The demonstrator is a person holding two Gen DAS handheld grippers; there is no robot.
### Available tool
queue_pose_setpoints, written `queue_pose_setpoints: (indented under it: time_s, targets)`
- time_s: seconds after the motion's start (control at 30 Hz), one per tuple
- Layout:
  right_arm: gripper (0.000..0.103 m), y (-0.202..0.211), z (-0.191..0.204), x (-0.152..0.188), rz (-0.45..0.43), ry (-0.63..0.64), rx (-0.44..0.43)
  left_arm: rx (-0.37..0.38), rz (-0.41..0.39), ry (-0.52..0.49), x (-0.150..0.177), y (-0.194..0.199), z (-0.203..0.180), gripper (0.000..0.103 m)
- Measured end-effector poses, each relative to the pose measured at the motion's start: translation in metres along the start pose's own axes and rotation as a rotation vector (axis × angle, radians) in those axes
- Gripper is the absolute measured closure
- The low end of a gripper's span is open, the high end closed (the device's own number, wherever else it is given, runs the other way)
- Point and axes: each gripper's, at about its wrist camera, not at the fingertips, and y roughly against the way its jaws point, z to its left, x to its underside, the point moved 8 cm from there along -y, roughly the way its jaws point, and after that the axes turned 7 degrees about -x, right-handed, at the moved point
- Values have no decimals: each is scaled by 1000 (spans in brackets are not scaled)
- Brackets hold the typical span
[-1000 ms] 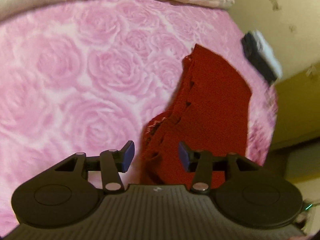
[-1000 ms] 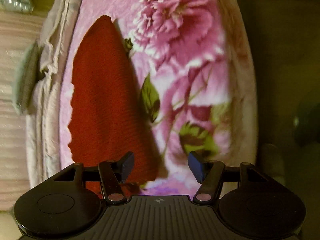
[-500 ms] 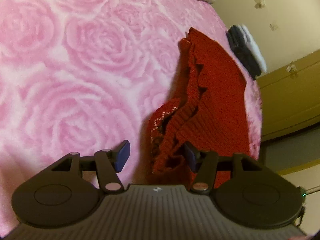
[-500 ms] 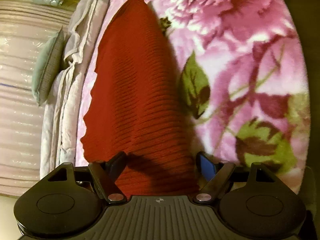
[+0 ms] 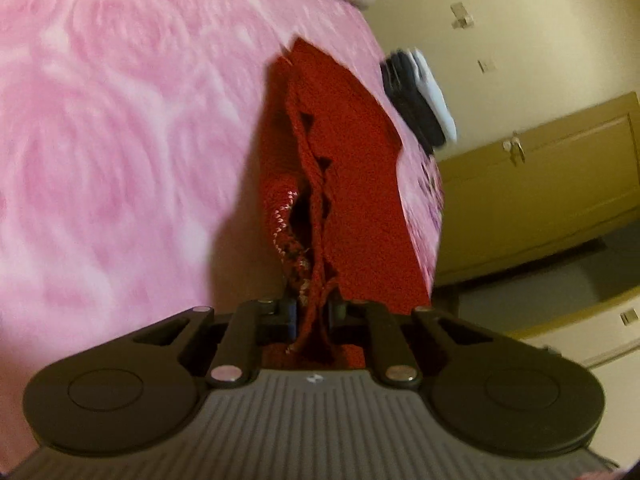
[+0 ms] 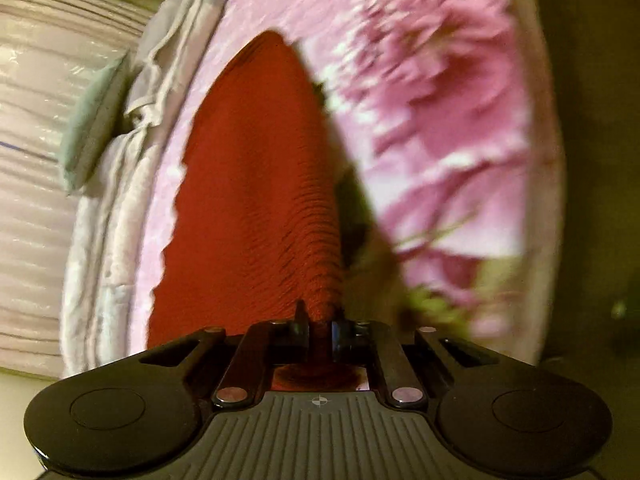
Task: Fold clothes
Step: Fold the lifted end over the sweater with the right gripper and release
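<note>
Red knit garment (image 5: 360, 184) on a bed, gripped at two points. Left gripper (image 5: 313, 314): fingers closed narrow on a bunched, scalloped edge, with a band of white-flecked patterning at 12 o'clock just beyond the tips. Right gripper (image 6: 320, 326): fingers closed narrow on a pinched ridge of ribbed knit, the cloth running away toward 12 o'clock and tapering to a point. The garment lies long and narrow on the pink blanket (image 5: 112, 128), its far end flat, its near end gathered up into both grips; in the left view it sits near the bed's 3 o'clock edge. Judged step: a two-handed hold on one end, suited to lifting and carrying that end over the rest. Whether this fold is an early or a closing one cannot be told, as the garment already looks doubled lengthwise. The next move would call for both grips rising level and travelling together so the edges align. Materials: the knit is thick, soft and stretchy, prone to sag between grips; the blanket is plush, rose-printed. Folded dark-and-white clothes (image 5: 420, 100) lie at 2 o'clock; pale bedding (image 6: 120, 184) at 9 o'clock in the right view.
</note>
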Motion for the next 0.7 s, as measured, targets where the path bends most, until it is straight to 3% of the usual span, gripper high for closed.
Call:
queue_pose_setpoints:
  time_s: [0.1,0.13,0.17,0.2,0.23,0.27,0.37,0.43,0.5,0.63,0.7]
  targets:
    - [92,5,-25,7,29,3,84,-116,27,-9,26,-11,7,91]
    - [85,5,-28,8,43,14,115,-153,26,-7,28,-11,8,89]
    - [58,9,-23,5,29,75,162,-180,18,1,23,-6,8,86]
    - [41,14,-18,3,15,135,210,-207,9,9,18,-2,8,84]
    - [35,19,-13,0,1,195,257,-243,-6,3,12,5,7,84]
    - [35,24,-7,-3,-15,254,297,-292,-34,-24,4,15,4,84]
    - [35,29,24,-12,-81,388,314,-390,-101,-161,-25,27,-17,85]
    - [35,11,46,-13,-90,428,245,-439,-119,-247,-37,27,-31,85]
    - [35,-13,61,0,-60,492,229,-461,-66,-297,-25,7,-37,85]
    - [35,-54,48,36,82,560,361,-503,41,-398,0,-33,-49,84]
    - [35,-49,43,49,98,562,386,-530,82,-430,11,-48,-54,85]
